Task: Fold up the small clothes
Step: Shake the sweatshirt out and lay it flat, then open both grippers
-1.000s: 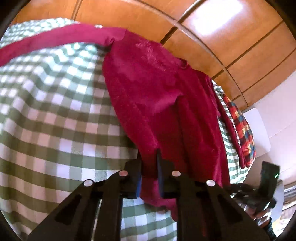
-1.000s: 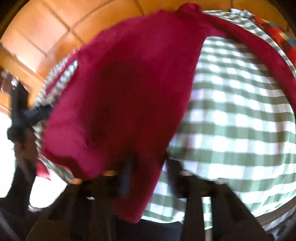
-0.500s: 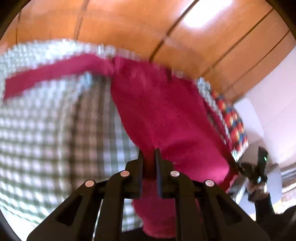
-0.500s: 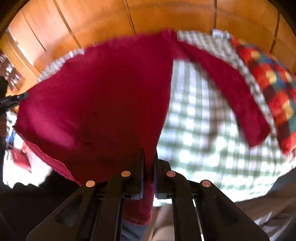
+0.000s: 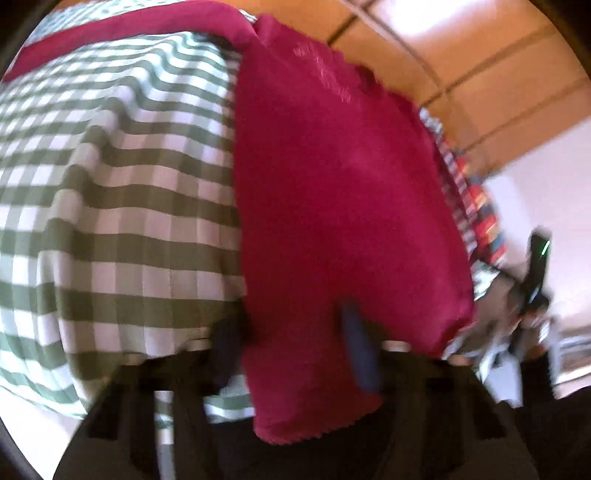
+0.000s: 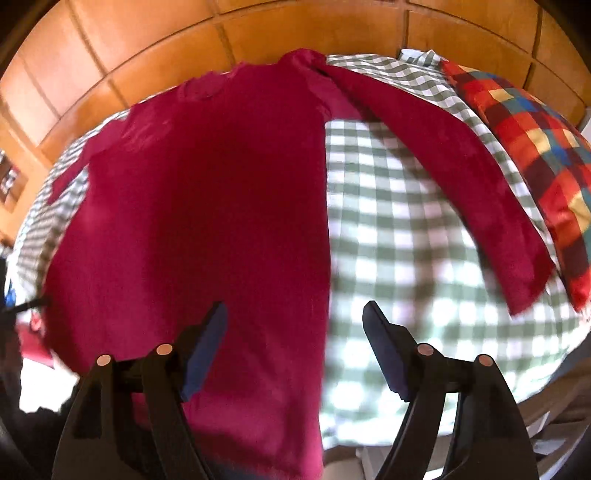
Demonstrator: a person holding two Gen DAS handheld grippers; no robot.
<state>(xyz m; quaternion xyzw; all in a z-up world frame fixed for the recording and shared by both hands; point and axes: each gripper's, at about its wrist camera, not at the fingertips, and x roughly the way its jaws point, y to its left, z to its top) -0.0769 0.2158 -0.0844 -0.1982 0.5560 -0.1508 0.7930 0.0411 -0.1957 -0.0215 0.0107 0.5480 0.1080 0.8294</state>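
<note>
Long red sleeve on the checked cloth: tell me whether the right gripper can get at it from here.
Probably yes. The sleeve lies flat and uncovered on the checked cloth, and the right gripper, its jaws opening, holds nothing; only bare cloth lies between.

The long-sleeved top (image 6: 207,206) lies flat on the checked tablecloth (image 6: 399,236) that covers the table, its hem hanging over the near edge. One sleeve (image 6: 454,173) stretches out to the right. A patchwork cloth (image 6: 535,147) lies at the table's right edge, beyond that sleeve. Wooden panelling (image 6: 258,33) stands behind the table.
</note>
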